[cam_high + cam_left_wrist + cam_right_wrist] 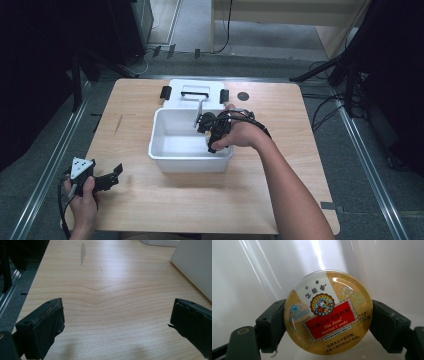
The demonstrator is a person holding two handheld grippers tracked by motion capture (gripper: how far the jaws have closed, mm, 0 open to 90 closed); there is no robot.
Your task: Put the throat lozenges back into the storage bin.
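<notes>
- The round candy tin sits squarely between the two jaws of the right gripper, its printed gold-and-red lid facing the right gripper view's camera.
- Both jaw pads press on the tin's rim from opposite sides, so the right gripper is clamped on the tin, which stands on edge in the grip.
- Behind and around the tin are the smooth white inner walls of the white tub; whether the tin touches the floor of the tub cannot be told.
- In the high view the right gripper is over the right inner part of the tub, with the person's right hand wrapped around it at the tub's right rim.
- Beyond the tub, farther from the person, lies its white lid with black latches, flat on the bench.
- The left gripper is well apart from the tub, near the bench's left front corner, held in the left hand.
- Its jaws stand wide apart with nothing between them, above bare wood of the bench; a corner of the tub lies ahead to one side.
</notes>
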